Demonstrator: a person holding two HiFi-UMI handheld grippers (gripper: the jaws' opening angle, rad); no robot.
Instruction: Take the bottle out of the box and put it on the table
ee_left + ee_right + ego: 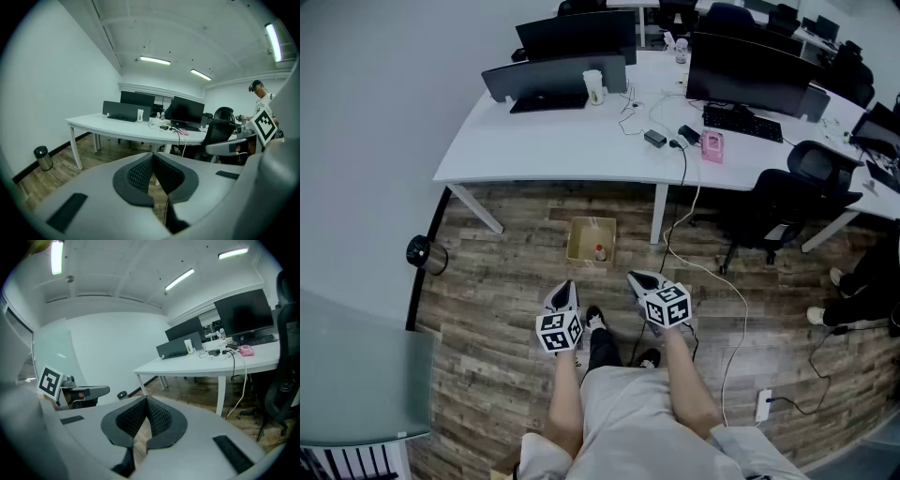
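Box: the open cardboard box stood on the wooden floor, just short of the white surface.
Bottle: the bottle sat inside the box, against the box's near wall and in its right half; it had not been lifted out.
Long axis: it seemed to stand upright, cap up, though it was too small to be sure.
Left claw: the left claw hung on the near side of the box, a little to its left, jaws pressed together on nothing.
Right claw: the right claw hung on the near side of the box, a little to its right, jaws likewise together and empty.
Direction: from both claws the bottle lay ahead and well below.
Nearer hand: close to even; the right looked marginally better placed, given the bottle's side of the box.
Coming move: probably a reach down into the box with one claw spread first.
Writing: none could be read; the bottle's label was too small, and the cubes carried only black-and-white square markers.
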